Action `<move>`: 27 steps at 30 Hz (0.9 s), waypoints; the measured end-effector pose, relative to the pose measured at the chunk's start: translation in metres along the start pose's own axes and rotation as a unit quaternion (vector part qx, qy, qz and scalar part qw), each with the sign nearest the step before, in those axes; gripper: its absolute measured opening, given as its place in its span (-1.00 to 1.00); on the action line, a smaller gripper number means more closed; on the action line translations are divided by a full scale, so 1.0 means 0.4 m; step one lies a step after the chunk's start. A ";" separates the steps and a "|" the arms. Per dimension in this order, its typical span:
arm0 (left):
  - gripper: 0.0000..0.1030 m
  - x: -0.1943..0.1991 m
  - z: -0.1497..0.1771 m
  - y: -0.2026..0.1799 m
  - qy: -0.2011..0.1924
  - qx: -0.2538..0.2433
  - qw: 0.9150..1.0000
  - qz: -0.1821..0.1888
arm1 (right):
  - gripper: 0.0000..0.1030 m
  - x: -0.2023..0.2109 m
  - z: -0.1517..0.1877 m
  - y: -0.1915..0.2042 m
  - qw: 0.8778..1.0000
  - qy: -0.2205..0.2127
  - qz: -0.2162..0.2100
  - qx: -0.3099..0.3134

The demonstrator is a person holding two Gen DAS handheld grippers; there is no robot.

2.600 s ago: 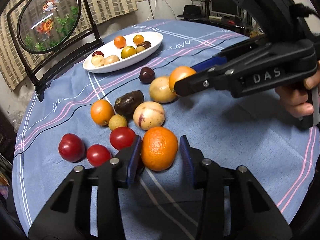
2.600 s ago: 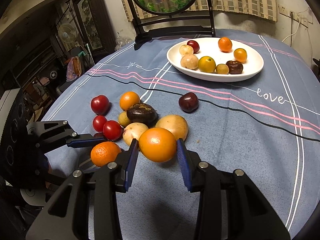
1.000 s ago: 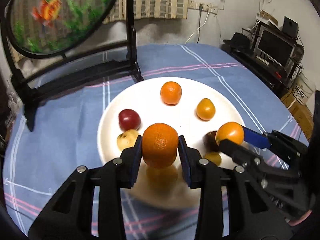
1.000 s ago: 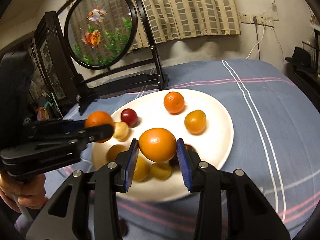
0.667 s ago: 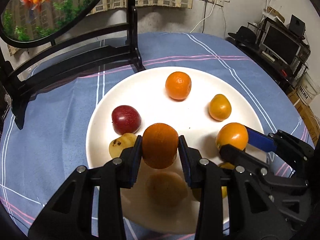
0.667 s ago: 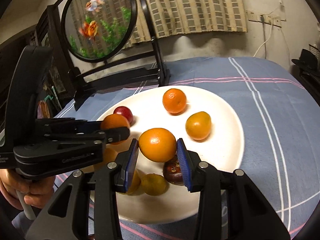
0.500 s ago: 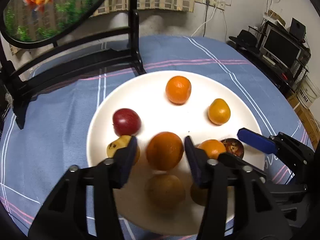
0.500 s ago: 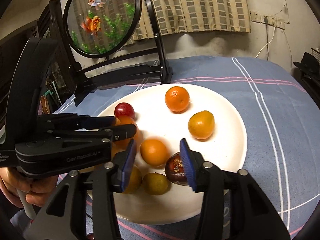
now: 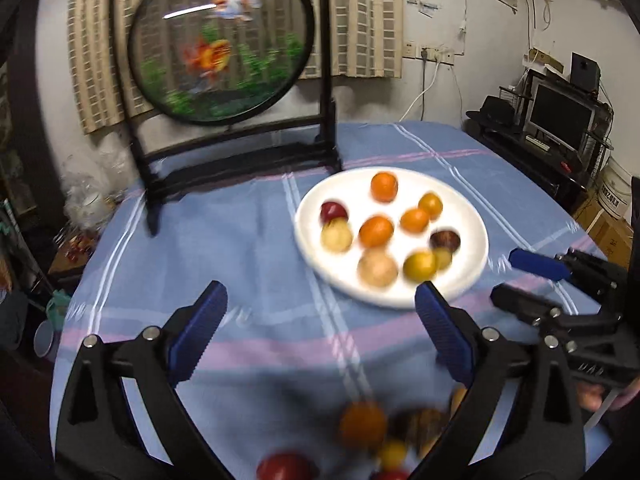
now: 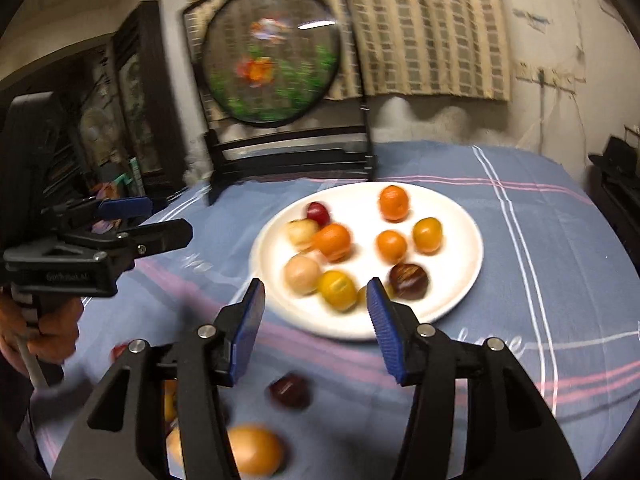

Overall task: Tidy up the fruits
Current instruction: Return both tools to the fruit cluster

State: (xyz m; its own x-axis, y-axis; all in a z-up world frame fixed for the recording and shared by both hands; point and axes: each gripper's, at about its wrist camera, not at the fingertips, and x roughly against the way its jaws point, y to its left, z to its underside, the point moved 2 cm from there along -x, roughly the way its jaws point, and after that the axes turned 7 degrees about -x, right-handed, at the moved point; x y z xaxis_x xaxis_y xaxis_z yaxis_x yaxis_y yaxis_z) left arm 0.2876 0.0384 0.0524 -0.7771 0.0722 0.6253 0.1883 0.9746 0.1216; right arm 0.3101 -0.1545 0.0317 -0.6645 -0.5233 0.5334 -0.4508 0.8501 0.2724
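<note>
The white plate [image 9: 460, 216] [image 10: 452, 248] on the blue cloth holds several fruits. Two of them are a big orange [image 9: 376, 231] [image 10: 333, 241] and a smaller orange [image 9: 415, 219] [image 10: 391, 246], which lie free near its middle. My left gripper [image 9: 318, 300] [image 10: 168, 218] hangs over bare cloth short of the plate, its jaws opening wide with nothing between them. My right gripper [image 10: 316, 292] [image 9: 508, 276] sits at the plate's near rim, jaws also opening and empty. Both views are blurred by motion.
Loose fruits lie on the cloth below the grippers: an orange [image 9: 363, 424], a red one [image 9: 286, 466], a dark plum [image 10: 289, 390], a yellow-orange one [image 10: 252, 450]. A round fish screen [image 9: 224, 52] [image 10: 272, 60] on a black stand stands behind the plate.
Both grippers let go of their oranges on the plate, opened, and drew back and up from it. The left one opened much wider.
</note>
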 end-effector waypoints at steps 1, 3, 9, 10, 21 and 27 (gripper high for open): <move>0.88 0.031 0.034 0.004 -0.004 0.002 1.000 0.003 | 0.05 0.017 0.016 0.022 1.000 -0.001 -0.006 0.010; 0.89 0.075 0.096 0.003 -0.006 0.000 1.000 -0.004 | 0.05 0.050 0.057 0.070 0.999 0.001 -0.022 0.034; 0.89 0.142 0.274 -0.044 -0.006 -0.034 0.999 -0.003 | 0.05 0.099 0.170 0.187 0.991 0.047 -0.088 0.085; 0.89 0.148 0.300 -0.052 -0.005 -0.042 0.999 0.002 | 0.06 0.100 0.185 0.200 0.990 0.059 -0.097 0.087; 0.89 0.173 0.354 0.015 -0.006 0.022 0.999 0.030 | -0.22 0.049 0.297 0.290 0.966 0.181 -0.132 0.128; 0.89 0.169 0.356 0.022 -0.002 0.025 0.999 0.025 | -0.21 0.030 0.308 0.293 0.965 0.201 -0.135 0.104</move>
State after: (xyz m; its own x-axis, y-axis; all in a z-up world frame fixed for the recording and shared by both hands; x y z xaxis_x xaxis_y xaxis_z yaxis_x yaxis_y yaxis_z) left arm 0.1512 0.0822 -0.0139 -0.7699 0.1228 0.6263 0.1971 0.9791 0.0504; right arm 0.1759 -0.0683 -0.0285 -0.2401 -0.6222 0.7451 -0.7121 0.6345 0.3003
